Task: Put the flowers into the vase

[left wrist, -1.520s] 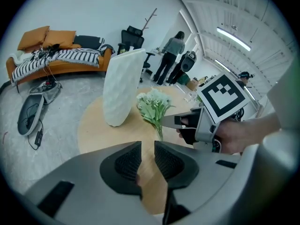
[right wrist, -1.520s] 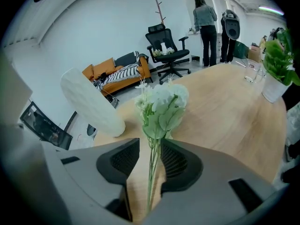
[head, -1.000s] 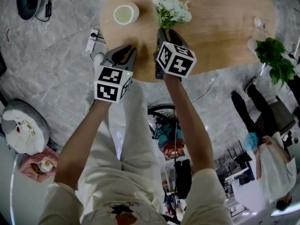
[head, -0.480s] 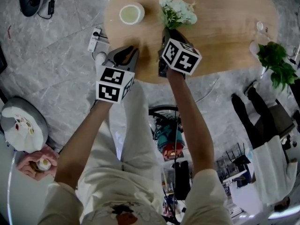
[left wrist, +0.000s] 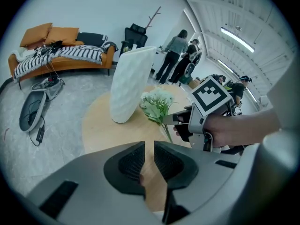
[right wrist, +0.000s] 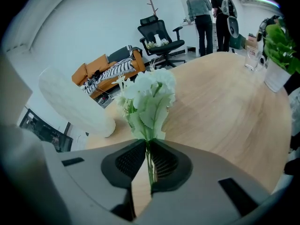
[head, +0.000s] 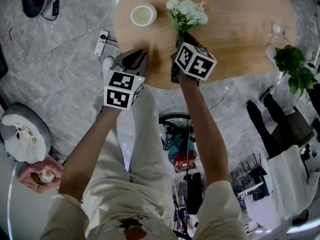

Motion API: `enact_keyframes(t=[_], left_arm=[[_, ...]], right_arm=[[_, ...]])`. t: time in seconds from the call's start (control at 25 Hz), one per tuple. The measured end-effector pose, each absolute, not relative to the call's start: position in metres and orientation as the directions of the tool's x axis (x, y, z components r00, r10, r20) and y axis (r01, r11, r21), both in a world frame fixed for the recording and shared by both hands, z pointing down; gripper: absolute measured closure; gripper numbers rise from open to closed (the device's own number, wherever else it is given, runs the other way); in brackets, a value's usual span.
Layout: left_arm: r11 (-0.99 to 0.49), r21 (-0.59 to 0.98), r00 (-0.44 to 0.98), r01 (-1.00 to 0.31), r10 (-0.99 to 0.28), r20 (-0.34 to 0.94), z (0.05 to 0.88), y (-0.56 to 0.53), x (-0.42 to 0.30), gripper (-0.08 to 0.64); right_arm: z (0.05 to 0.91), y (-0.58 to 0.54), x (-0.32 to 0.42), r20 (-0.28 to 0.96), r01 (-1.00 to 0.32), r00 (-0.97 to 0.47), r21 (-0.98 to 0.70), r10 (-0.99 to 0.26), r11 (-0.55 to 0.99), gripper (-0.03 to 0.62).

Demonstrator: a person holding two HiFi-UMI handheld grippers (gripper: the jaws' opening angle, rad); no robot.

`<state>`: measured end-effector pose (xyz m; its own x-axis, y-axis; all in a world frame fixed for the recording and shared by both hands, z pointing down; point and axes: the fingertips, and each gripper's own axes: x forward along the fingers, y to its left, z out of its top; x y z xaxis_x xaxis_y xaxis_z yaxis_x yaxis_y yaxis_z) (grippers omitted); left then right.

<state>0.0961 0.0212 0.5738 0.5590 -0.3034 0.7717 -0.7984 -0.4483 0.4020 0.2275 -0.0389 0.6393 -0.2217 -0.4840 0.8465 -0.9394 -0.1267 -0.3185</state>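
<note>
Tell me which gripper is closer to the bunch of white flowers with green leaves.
Right. The right gripper has just been closing its jaws onto the stems of the white flowers; the left gripper hangs empty beside it, clear of them.

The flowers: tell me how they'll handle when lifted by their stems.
Probably light: the flowers are a small bunch on thin stems, which the right gripper has just been closing its jaws on. Likely top-heavy: the blooms stand above the grip, so they may sway or swivel. The stems might bend or slip.
</note>
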Motion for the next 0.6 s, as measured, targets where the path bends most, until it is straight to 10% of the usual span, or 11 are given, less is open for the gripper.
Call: enact_keyframes(t=[0.6], left_arm=[[-0.474, 0.389, 0.565, -0.79, -0.317, 0.761, 0.557, 0.022, 0.088, 0.494]], right_arm=[[0.618, -0.033, 0.223, 0.79, -0.878, -0.263, -0.434, -0.554, -0.202, 0.558]])
